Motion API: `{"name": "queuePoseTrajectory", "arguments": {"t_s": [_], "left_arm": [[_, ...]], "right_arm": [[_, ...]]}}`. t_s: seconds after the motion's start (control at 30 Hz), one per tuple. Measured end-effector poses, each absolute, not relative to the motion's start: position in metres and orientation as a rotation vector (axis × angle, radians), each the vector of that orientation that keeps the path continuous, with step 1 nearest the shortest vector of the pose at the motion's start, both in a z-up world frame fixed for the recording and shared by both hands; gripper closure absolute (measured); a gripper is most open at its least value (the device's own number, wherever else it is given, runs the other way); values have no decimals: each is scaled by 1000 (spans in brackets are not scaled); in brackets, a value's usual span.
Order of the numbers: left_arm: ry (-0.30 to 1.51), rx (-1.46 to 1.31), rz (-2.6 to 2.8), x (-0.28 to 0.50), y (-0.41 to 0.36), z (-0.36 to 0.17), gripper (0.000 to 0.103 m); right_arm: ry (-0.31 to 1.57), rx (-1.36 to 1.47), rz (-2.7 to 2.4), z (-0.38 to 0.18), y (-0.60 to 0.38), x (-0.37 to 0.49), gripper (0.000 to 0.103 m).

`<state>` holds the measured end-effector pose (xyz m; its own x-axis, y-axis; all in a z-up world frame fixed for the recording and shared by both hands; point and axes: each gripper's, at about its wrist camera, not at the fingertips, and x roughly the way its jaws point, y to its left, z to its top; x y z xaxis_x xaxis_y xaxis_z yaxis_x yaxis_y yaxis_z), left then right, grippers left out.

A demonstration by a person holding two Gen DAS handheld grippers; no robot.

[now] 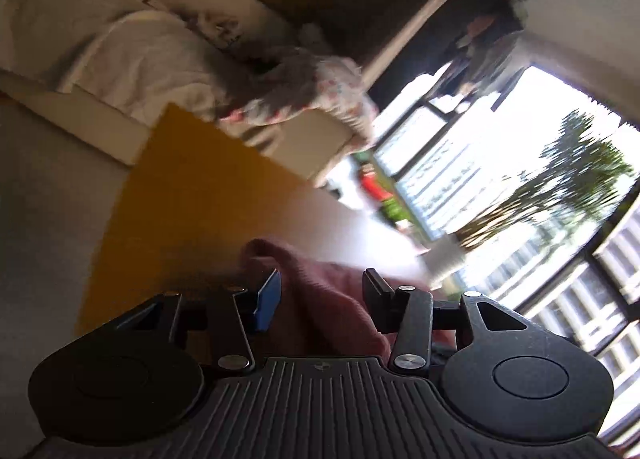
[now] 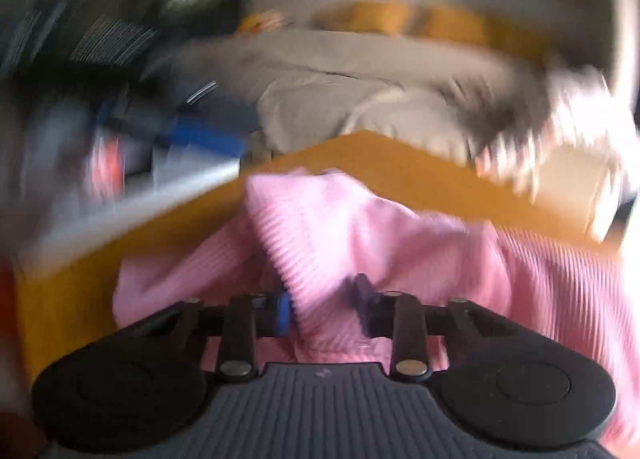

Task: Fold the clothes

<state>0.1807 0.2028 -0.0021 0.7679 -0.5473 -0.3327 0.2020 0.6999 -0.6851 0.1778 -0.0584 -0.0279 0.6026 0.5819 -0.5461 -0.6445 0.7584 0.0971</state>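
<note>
A pink ribbed knit garment [image 2: 360,219] lies bunched on a yellow surface [image 2: 400,167]. In the right wrist view a raised fold of it runs down between the fingers of my right gripper [image 2: 322,299]. The jaws stand narrow, and the cloth fills the gap from pad to pad. In the left wrist view the same garment [image 1: 304,271] looks dark pink in shadow. It bulges between the fingers of my left gripper [image 1: 322,291], whose jaws stand wider, with cloth against both pads. The right wrist view is heavily blurred.
Beyond the yellow surface [image 1: 192,187] stands a bed with white bedding [image 1: 132,55]. A heap of patterned clothes [image 1: 320,91] lies on its corner. Large bright windows [image 1: 520,179] fill the right side. A blurred blue and dark object [image 2: 200,135] sits at the left of the right wrist view.
</note>
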Motion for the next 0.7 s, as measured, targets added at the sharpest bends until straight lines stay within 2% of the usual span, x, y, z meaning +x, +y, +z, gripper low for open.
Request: {"name": "queuePoseTrajectory", "arguments": {"t_s": [0.13,0.27,0.4,0.43,0.53,0.7], "left_arm": [[579,-787,-519,206,191,-20,53],[565,-741,-477,203,189,-18,50],[529,-507,-388,189,181,0,22],[541,-448,-382,187,174,0,22],[579,-279,-397,181,148,-2,30],[700,-42,-600,156,84,-23,30]], "right_arm": [[703,396,672,-32,-121,219,82],[737,585,634,-47,-156,238,82],[738,584,643,-59,-159,241,82],[737,585,646,-59,-156,243,82],[733,587,647,-63,-149,248,82],[726,576,650,-64,-145,247,83]]}}
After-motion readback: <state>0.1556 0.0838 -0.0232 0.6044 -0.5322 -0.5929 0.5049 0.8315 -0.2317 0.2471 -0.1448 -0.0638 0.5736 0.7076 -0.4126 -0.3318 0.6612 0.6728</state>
